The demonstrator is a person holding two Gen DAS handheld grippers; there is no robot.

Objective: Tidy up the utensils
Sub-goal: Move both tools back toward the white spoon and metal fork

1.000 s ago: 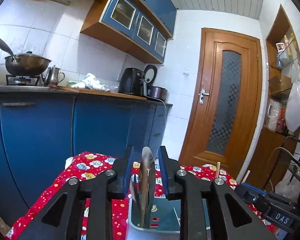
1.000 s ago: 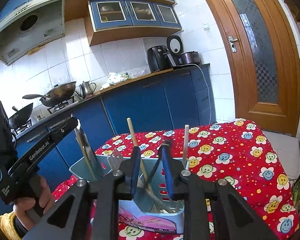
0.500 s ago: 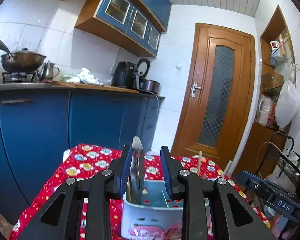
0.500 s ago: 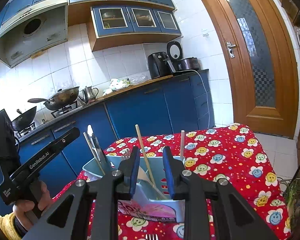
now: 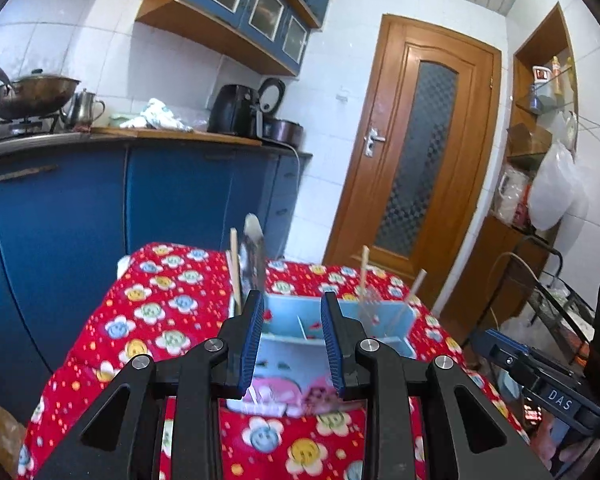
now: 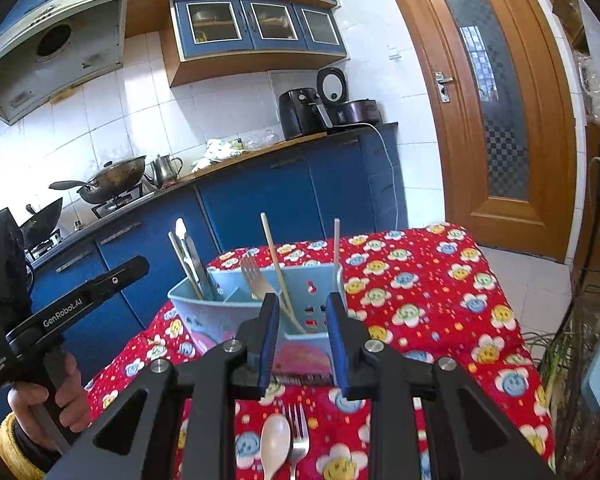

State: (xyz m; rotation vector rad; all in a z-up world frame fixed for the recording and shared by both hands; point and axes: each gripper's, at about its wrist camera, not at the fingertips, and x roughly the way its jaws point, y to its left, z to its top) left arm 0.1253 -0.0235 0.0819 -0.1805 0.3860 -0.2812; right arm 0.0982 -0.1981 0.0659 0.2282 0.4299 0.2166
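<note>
Left hand-held gripper [image 5: 292, 320] backed off blue caddy [image 5: 320, 332], knife [image 5: 254, 256] released, both hand-held grippers partly open, empty

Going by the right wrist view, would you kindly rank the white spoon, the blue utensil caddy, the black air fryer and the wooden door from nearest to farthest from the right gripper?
From the right gripper:
1. White spoon, on the tablecloth just below the fingers.
2. Blue utensil caddy, on the table straight ahead.
3. Black air fryer, on the counter behind.
4. Wooden door, far right; roughly level with the air fryer, so that order is uncertain.
</note>
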